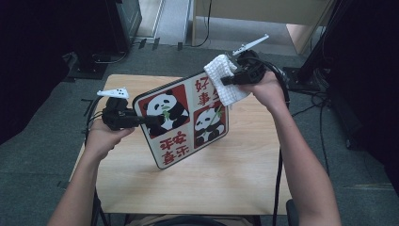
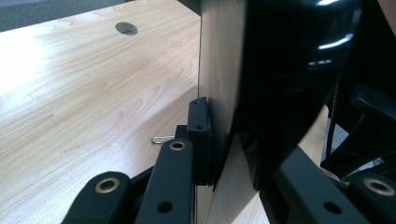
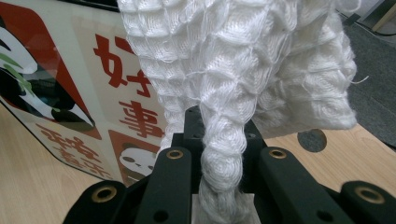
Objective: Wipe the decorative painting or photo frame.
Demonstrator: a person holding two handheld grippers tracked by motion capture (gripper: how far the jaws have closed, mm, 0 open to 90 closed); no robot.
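Observation:
A rounded board printed with pandas and red characters (image 1: 181,117) stands tilted on its lower edge on the wooden table (image 1: 211,183). My left gripper (image 1: 151,120) is shut on the board's left edge; up close its pad presses the board (image 2: 280,84) between the jaws of the left gripper (image 2: 233,149). My right gripper (image 1: 229,79) is shut on a white knitted cloth (image 1: 225,92), which lies against the board's upper right corner. In the right gripper view the cloth (image 3: 233,70) bunches between the jaws of the right gripper (image 3: 219,144) and hangs over the printed face (image 3: 70,93).
The table has a round cable hole (image 2: 126,28) near one corner and another (image 3: 312,140) near the cloth. A small wire clip (image 2: 161,139) lies on the wood by the left jaw. Dark stands (image 1: 94,61) and cables (image 1: 320,103) surround the table on grey carpet.

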